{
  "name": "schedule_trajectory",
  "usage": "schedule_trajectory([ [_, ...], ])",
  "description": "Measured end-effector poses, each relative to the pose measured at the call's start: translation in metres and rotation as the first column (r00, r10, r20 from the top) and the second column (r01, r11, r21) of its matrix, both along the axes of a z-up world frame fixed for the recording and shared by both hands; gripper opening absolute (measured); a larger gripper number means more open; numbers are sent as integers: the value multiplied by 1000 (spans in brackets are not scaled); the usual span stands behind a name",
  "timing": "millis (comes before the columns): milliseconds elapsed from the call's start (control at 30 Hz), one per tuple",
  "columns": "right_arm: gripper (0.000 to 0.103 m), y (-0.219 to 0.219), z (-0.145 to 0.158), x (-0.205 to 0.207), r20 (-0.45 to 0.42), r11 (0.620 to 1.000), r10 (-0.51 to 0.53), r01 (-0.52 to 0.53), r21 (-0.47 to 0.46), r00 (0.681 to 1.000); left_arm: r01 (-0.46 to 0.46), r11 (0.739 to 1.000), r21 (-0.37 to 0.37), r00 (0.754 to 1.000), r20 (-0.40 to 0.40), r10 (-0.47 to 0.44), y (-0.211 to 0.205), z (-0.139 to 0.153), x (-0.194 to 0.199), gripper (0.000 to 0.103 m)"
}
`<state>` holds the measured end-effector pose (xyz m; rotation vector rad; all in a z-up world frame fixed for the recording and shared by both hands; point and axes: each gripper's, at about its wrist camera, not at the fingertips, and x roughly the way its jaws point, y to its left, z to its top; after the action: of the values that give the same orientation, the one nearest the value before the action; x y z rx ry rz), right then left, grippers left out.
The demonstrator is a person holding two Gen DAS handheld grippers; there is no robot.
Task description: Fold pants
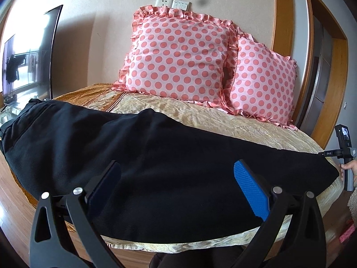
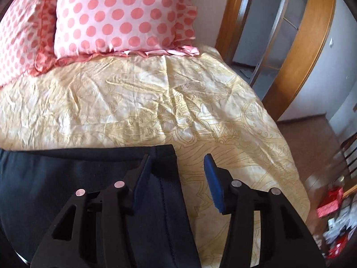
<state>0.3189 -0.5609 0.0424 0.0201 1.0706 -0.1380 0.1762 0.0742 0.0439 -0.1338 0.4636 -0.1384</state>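
Observation:
Black pants [image 1: 145, 156] lie flat across the bed, waistband at the far left, leg ends at the right. My left gripper [image 1: 176, 178] is open above the middle of the pants, holding nothing. In the right wrist view, the hemmed leg end [image 2: 165, 178] lies on the yellow bedspread [image 2: 156, 100]. My right gripper [image 2: 177, 176] is open and straddles the hem's right edge; its left finger is over the cloth and its blue pad [image 2: 214, 185] is over the bedspread. The right gripper's handle [image 1: 344, 156] shows at the far right of the left wrist view.
Two pink polka-dot pillows [image 1: 183, 55] lean on the wall at the head of the bed. A TV [image 1: 29, 55] stands at the left. A wooden door frame [image 2: 301, 44] is to the right. Clutter [image 2: 334, 223] lies on the floor at the right.

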Motion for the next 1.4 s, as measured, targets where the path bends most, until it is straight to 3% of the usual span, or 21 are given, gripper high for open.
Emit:
schedule_trajectory([
  [100, 18, 6, 6, 0, 20, 999, 12, -11, -36, 1000, -5, 1000, 14, 1000, 3, 5, -1, -1, 0, 101],
  [233, 18, -14, 24, 5, 108, 993, -66, 55, 101, 992, -11, 1000, 9, 1000, 1, 11, -1, -1, 2, 101],
  [300, 18, -15, 30, 11, 137, 991, -76, 61, 115, 988, -12, 1000, 11, 1000, 3, 12, -2, 0, 2, 101],
  [367, 18, -10, 19, 19, 107, 995, -67, 58, 84, 992, -12, 1000, 12, 1000, 3, 12, -1, 0, 2, 101],
  [433, 18, -4, -4, 27, 24, 997, -61, 60, 47, 998, -13, 1000, 14, 1000, 4, 13, 0, 0, 1, 101],
  [500, 21, -3, -10, 24, 21, 996, -76, 75, 42, 997, -16, 1000, 14, 1000, 6, 16, 0, 1, 1, 101],
  [533, 26, -6, -6, 21, 26, 993, -103, 102, 51, 994, -17, 1000, 15, 1000, 7, 17, 0, 1, 1, 101],
  [600, 72, -16, 7, 8, 47, 981, -189, 186, 55, 981, -20, 1000, 17, 1000, 12, 20, 2, 2, -1, 101],
  [633, 76, -23, 19, -6, 94, 971, -228, 220, 90, 969, -21, 1000, 16, 1000, 16, 21, 4, 3, 0, 101],
  [700, 76, -38, 34, -38, 138, 937, -300, 264, 228, 944, -24, 1000, 6, 999, 25, 24, 7, 2, -3, 101],
  [800, 71, -56, 34, -100, 112, 820, -419, 323, 473, 901, -14, 1000, -21, 1000, 17, 14, 9, -2, 0, 101],
  [833, 68, -60, 30, -118, 86, 779, -452, 346, 523, 888, -4, 999, -32, 1000, 10, 5, 10, -3, 2, 101],
  [967, 57, -62, 6, -141, -18, 684, -482, 389, 617, 876, 42, 997, -60, 999, -20, -43, 7, -8, 5, 101],
  [1133, 56, -50, -4, -134, -58, 673, -465, 396, 625, 883, 41, 998, -41, 999, 13, -41, 8, -6, -6, 101],
  [1400, 56, -47, -10, -132, -80, 646, -498, 431, 630, 863, -12, 997, -75, 1000, 16, 13, 29, -5, -9, 101],
])
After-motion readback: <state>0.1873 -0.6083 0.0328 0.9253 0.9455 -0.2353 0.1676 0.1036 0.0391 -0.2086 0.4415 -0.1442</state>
